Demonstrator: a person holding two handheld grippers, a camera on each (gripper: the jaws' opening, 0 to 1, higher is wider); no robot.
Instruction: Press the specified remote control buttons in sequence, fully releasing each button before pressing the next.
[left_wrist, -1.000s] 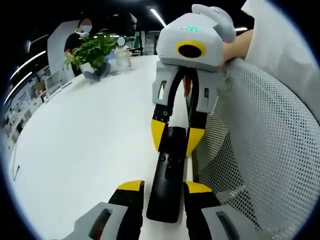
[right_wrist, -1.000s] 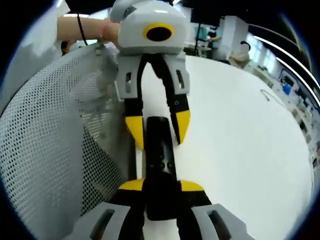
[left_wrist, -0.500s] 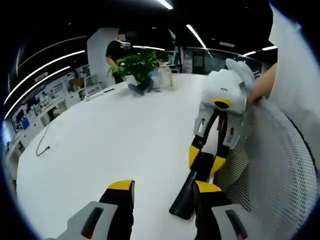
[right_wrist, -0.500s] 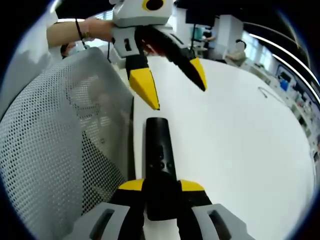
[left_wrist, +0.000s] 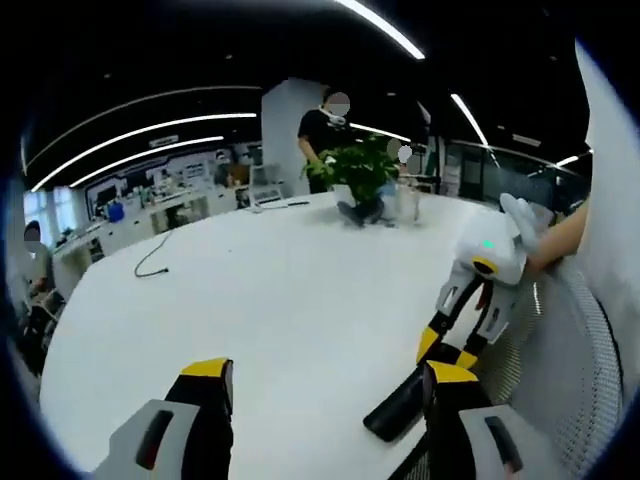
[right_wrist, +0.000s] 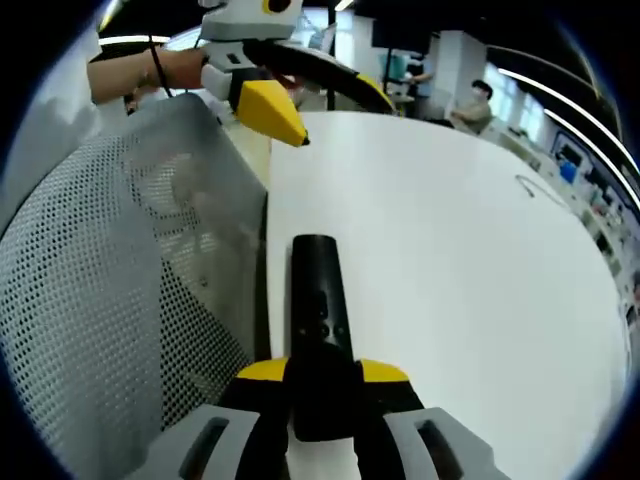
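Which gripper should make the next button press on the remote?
Left. The right gripper is shut on the black remote, steadying it on the white table. The left gripper is open and free, raised beyond the remote's far end, so it likely only needs to come down.

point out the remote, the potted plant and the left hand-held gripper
remote (right_wrist: 318, 310), right gripper view, on its button face
potted plant (left_wrist: 362, 178), left gripper view, on the leaves
left hand-held gripper (right_wrist: 322, 98), right gripper view, midway between its yellow fingertips
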